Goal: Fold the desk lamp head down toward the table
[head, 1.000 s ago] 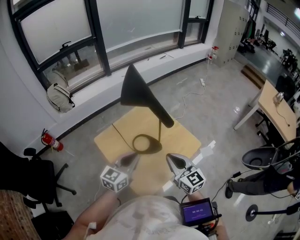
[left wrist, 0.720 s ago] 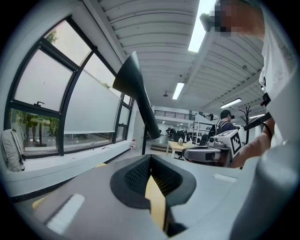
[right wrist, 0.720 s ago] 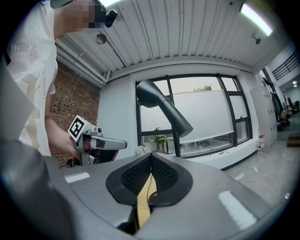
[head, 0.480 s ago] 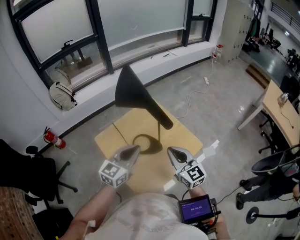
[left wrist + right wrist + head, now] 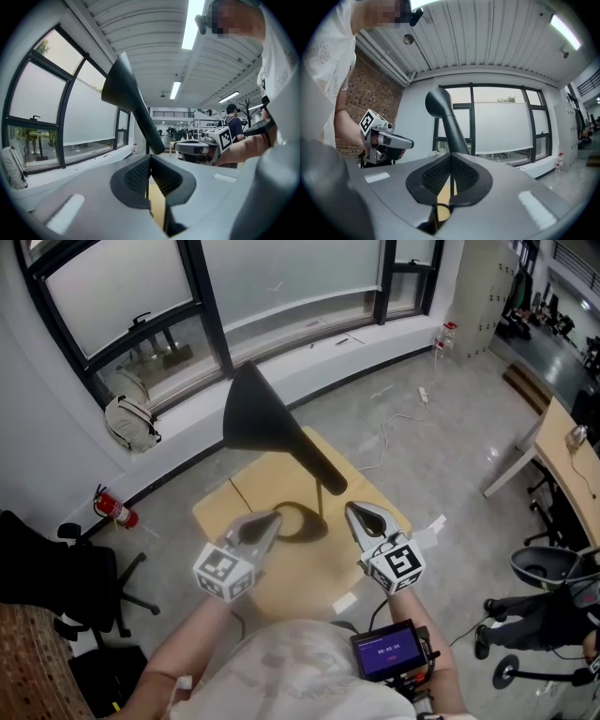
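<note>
A black desk lamp stands on a small wooden table (image 5: 281, 474). Its cone-shaped head (image 5: 267, 423) points up and to the left, raised high above the table. A thin stem runs from the head's narrow end down to a ring-shaped base (image 5: 298, 523). My left gripper (image 5: 272, 518) hovers shut at the left of the base, holding nothing. My right gripper (image 5: 354, 511) is shut and empty at the right of the stem. The lamp head (image 5: 133, 110) rises ahead in the left gripper view, and the lamp head (image 5: 446, 119) shows past the shut jaws in the right gripper view.
A grey floor surrounds the table. A red fire extinguisher (image 5: 114, 510) and a pale backpack (image 5: 131, 423) lie by the window wall. A black office chair (image 5: 66, 577) is at the left. A white cable (image 5: 394, 432) trails on the floor; another desk (image 5: 562, 456) stands at the right.
Both grippers have risen and moved forward toward the lamp, now flanking its stem and base. Both stayed shut. The lamp has kept its pose.
</note>
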{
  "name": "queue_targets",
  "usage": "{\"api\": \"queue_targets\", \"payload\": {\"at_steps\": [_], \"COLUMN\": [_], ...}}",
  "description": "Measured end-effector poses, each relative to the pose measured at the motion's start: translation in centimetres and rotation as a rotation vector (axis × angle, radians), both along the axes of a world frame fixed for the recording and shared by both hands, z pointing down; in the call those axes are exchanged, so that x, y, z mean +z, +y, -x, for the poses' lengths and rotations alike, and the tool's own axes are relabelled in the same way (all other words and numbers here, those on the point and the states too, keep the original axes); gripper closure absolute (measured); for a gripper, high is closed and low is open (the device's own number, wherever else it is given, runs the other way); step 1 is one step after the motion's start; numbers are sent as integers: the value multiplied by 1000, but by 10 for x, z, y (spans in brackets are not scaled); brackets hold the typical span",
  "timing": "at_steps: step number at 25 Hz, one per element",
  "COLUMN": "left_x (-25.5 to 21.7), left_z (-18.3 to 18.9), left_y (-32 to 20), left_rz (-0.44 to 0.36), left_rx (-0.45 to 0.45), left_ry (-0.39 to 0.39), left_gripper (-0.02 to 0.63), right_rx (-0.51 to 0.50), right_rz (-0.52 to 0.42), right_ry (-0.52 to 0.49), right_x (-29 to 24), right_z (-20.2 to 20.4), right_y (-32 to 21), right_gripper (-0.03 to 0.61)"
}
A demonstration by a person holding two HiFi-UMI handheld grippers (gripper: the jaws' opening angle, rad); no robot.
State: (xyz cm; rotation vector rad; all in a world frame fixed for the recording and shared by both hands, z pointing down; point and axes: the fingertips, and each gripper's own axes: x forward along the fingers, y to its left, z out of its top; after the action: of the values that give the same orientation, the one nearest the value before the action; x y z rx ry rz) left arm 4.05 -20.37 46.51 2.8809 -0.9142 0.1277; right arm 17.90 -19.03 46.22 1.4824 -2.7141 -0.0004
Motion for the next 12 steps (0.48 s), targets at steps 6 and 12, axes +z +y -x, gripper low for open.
{"api": "queue_targets", "payload": {"at_steps": [6, 12], "left_x": [-18, -54], "left_z": [-4, -1], "left_y": [-4, -2], "left_rz": [-31, -90], "left_rx": [-9, -58], "left_ry": [-2, -97], "left_gripper": [612, 612], "right_rx": [-45, -92], "right_rz": [-35, -37], "right_ry": [62, 189], "right_x": [-18, -17], "right_z": [6, 14], "right_y": [-26, -42], "right_gripper": [513, 406]}}
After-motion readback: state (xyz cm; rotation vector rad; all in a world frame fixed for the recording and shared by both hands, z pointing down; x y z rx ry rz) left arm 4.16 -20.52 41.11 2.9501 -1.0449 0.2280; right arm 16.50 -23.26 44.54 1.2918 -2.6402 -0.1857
